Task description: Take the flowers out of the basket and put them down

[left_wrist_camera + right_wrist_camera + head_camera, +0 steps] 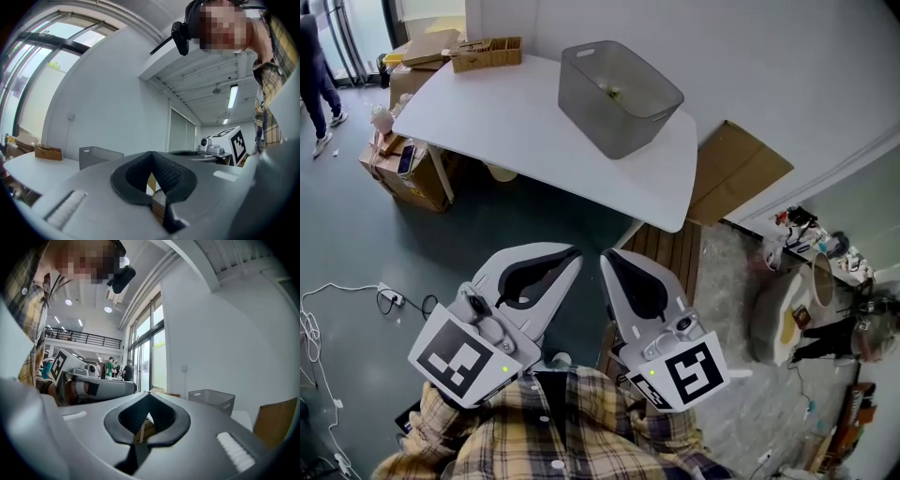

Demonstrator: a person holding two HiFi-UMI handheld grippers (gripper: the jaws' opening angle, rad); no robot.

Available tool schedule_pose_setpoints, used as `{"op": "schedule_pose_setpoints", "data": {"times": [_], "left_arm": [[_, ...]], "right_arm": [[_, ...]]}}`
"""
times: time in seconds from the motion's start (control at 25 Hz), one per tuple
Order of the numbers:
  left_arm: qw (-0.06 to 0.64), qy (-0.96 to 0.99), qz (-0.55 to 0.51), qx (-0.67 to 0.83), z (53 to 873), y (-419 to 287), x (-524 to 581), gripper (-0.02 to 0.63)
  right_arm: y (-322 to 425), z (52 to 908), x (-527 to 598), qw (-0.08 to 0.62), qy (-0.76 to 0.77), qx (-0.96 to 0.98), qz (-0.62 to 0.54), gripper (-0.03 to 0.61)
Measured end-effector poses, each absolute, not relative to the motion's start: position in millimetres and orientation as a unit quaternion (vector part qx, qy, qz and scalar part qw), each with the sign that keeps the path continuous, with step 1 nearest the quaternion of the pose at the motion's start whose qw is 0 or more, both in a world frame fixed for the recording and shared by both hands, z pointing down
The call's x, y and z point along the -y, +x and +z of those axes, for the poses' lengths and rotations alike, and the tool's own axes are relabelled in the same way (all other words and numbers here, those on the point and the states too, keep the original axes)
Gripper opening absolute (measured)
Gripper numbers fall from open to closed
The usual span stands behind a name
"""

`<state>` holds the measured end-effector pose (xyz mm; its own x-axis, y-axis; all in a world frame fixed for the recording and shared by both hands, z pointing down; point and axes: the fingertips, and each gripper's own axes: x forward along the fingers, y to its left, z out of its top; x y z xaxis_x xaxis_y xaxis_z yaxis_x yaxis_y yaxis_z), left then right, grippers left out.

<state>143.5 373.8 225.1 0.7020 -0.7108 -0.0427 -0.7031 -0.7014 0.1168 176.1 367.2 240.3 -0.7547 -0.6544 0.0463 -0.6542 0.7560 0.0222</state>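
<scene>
Basket (619, 94) on table (487, 122) | well apart from left gripper (571, 256), right gripper (609, 257) | fingers (168, 171) together

My left tongs (574, 253) and right tongs (606, 255) are pale grey shells lined with black ribbed pads (530, 272). Each carries a white cube (464, 361) with black square markers and a small green light. My shirt (534, 436) is yellow-brown plaid with white buttons.
</scene>
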Motion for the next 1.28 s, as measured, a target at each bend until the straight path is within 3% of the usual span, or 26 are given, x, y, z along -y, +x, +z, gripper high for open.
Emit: {"op": "schedule_pose_setpoints", "data": {"times": [0.84,1.28], "left_arm": [[0.063,0.912,-0.032,0.404,242,4,-238,0.012],[0.068,0.904,-0.034,0.421,254,-18,-170,0.014]], "right_arm": [[66,255,-226,0.038,0.367,0.929,0.015,0.006],[50,268,-153,0.044,0.36,0.932,0.021,0.006]]}}
